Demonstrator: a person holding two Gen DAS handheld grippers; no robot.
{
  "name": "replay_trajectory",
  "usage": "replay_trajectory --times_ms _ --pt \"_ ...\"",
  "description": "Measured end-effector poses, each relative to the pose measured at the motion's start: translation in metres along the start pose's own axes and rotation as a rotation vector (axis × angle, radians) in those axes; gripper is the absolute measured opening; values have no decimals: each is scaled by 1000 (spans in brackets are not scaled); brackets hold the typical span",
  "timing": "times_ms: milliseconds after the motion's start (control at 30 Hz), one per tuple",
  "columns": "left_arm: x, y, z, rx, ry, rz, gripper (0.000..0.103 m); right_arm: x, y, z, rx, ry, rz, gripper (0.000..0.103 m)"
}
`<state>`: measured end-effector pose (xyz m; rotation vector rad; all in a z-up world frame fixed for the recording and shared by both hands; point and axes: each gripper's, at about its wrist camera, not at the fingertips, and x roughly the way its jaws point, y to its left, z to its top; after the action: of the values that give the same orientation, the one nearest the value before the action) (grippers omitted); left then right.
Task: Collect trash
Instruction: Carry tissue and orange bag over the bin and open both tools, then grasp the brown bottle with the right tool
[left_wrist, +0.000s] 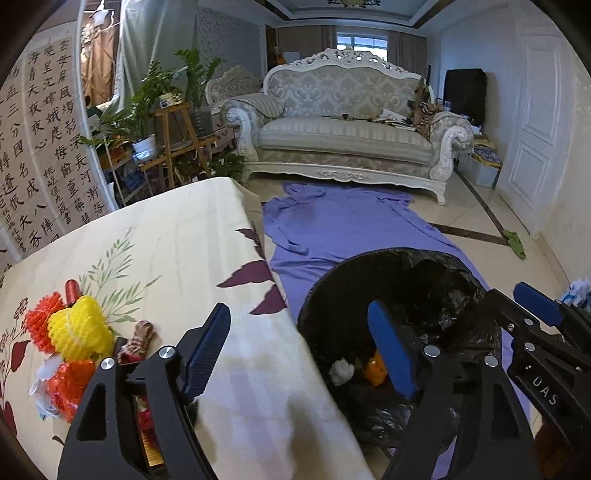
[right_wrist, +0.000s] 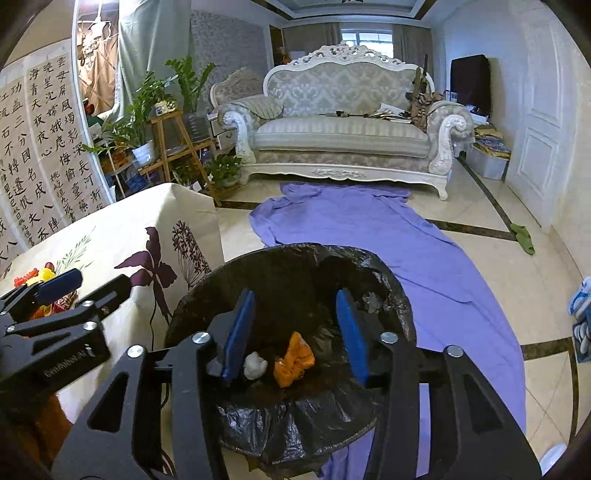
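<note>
A black-bagged trash bin (left_wrist: 436, 280) (right_wrist: 280, 266) stands on the floor beside the table. Inside lie a white crumpled wad (right_wrist: 255, 364) (left_wrist: 341, 371) and an orange wrapper (right_wrist: 294, 360) (left_wrist: 376, 369). My right gripper (right_wrist: 295, 332) is open and empty above the bin mouth; it also shows at the right of the left wrist view (left_wrist: 535, 306). My left gripper (left_wrist: 299, 354) is open and empty over the table's edge, between table and bin. Yellow (left_wrist: 79, 332) and orange-red foam fruit nets (left_wrist: 42, 325), a twisted rope piece (left_wrist: 142, 334) and other scraps lie on the table at the left.
The table wears a cream floral cloth (left_wrist: 177, 243). A purple sheet (right_wrist: 424, 258) lies on the tiled floor toward an ornate sofa (right_wrist: 343, 129). Plants on wooden stands (right_wrist: 166, 129) are at the back left. A green rag (right_wrist: 522, 238) lies near the white door.
</note>
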<state>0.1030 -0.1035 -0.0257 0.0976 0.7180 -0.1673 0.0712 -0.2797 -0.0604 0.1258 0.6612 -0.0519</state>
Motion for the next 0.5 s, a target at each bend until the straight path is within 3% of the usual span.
replay_trajectory --times_ms 500 --pt "-49 52 -23 -40 -12 87 75 -20 36 -17 -30 19 61 48"
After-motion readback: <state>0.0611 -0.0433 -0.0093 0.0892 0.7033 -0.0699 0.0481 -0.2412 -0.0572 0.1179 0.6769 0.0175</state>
